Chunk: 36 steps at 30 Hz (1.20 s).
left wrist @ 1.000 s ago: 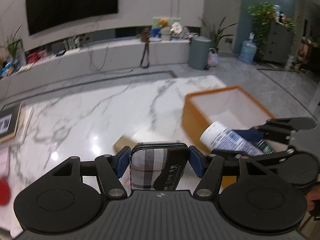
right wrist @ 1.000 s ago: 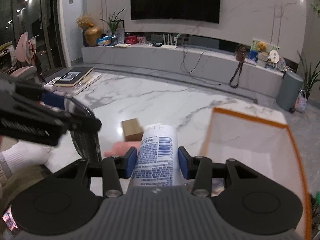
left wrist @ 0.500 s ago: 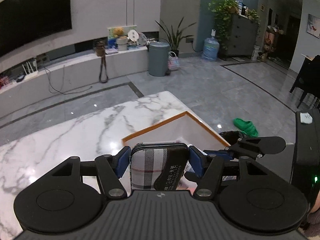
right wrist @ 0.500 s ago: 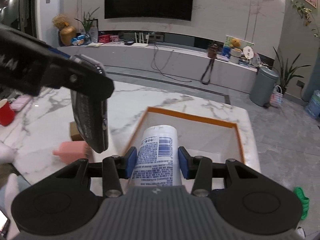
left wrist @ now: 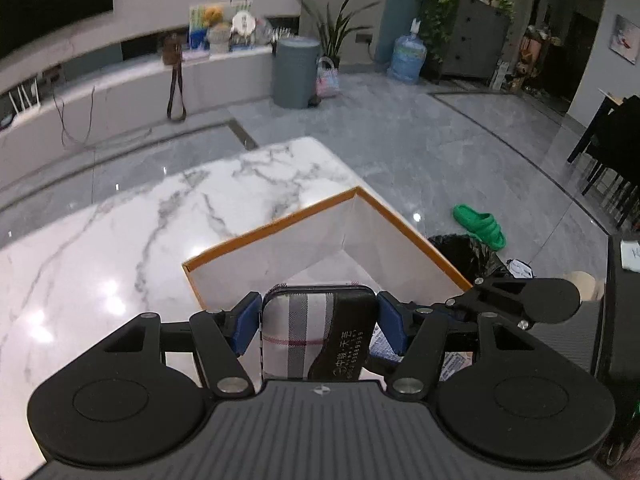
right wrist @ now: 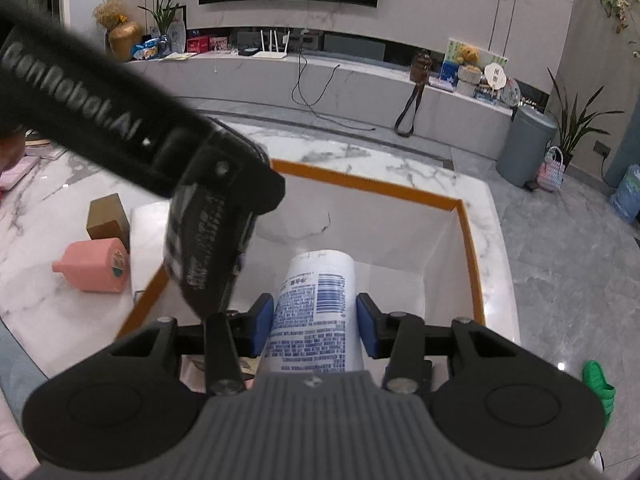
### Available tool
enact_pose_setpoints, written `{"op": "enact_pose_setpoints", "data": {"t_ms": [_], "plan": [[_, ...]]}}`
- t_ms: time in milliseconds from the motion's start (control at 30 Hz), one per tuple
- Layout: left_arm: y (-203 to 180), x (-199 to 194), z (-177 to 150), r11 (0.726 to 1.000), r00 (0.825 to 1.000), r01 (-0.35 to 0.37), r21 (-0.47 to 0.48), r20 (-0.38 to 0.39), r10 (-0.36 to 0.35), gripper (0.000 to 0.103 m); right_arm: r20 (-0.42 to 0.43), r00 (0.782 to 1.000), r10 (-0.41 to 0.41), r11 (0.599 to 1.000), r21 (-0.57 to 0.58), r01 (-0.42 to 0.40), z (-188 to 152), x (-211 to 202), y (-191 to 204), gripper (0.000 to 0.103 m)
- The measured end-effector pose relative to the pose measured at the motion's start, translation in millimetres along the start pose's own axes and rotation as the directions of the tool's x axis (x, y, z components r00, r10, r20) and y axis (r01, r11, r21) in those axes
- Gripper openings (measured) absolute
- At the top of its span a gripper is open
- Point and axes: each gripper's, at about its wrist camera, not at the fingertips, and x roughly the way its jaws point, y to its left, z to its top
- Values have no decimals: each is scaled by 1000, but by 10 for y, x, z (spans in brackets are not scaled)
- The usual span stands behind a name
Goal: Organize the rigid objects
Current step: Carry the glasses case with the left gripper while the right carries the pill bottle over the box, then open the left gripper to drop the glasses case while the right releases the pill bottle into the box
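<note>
My left gripper (left wrist: 318, 322) is shut on a plaid case with a black strap (left wrist: 304, 332), held over the near corner of the orange-rimmed white box (left wrist: 280, 226). My right gripper (right wrist: 315, 324) is shut on a white bottle with blue print (right wrist: 316, 312), its top pointing into the same orange-rimmed white box (right wrist: 372, 187). In the right wrist view the left gripper's black arm crosses from the upper left with the plaid case (right wrist: 204, 252) hanging over the box's left edge. The right gripper's finger (left wrist: 520, 304) shows at the right of the left wrist view.
A pink bottle (right wrist: 94, 266) lies on the marble table (right wrist: 48, 280) left of the box, with a brown carton (right wrist: 106, 216) behind it. The box sits at the table's far right corner. A green slipper (left wrist: 478, 226) and a black bin bag (left wrist: 466, 254) are on the floor beyond.
Both grippers have swung to the right across the table and lowered over the box, each still holding its object. The case and the bottle now hang above the box's inside.
</note>
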Motion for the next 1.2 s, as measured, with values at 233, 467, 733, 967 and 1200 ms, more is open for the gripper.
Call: {"op": "enact_pose_setpoints", "data": {"t_ms": [233,467,733,967,1200], "plan": [[-5,325,73,999,998,-46,-1,-49,46,71,-14,1000,-1,1000,1,1,33,167,-117,45],[-12,737,57,993,978,-106,-44,-186,96,71,-44,999,4,1000,-4,-4,0,318,-175,45],[112,912,185,972,951,-185,-145,-278,140,71,-65,998,23,1000,-18,-24,43,445,-208,45],[253,1063,264,924,906,-307,-229,-367,210,71,-93,994,56,998,-12,-58,90,552,-204,45],[218,1054,229,932,902,-311,-186,-368,228,74,-120,989,90,995,-19,-93,157,621,-160,45]]}}
